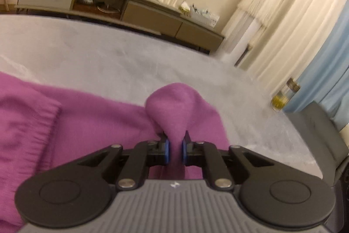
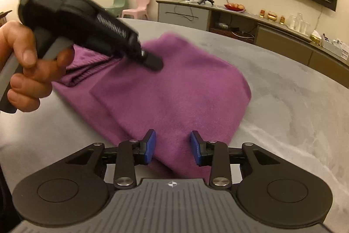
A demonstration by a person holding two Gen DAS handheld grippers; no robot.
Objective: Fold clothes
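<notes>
1. Up close, the left gripper (image 1: 174,146) is clamped on a bunched fold of the purple garment (image 1: 93,115), its blue pads (image 1: 166,151) pressing the cloth from both sides so that a rounded hump of fabric stands up just beyond the fingertips.
2. Meanwhile the right gripper (image 2: 173,147) has its jaws apart, the blue pads (image 2: 150,146) clear of the fabric, with the near end of the purple garment (image 2: 174,93) lying between and beneath them.
3. Folded over on itself, the garment lies on the grey bed (image 2: 283,106), toward its near edge, with a ribbed cuff or hem (image 1: 41,132) showing at the left in the left wrist view.
4. Seen from the right wrist camera, a person's hand (image 2: 24,67) grips the handle of the left gripper (image 2: 152,62), whose tip meets the far left part of the garment.
5. Beyond the bed's far edge, a long low sideboard (image 2: 272,36) runs along the wall.
</notes>
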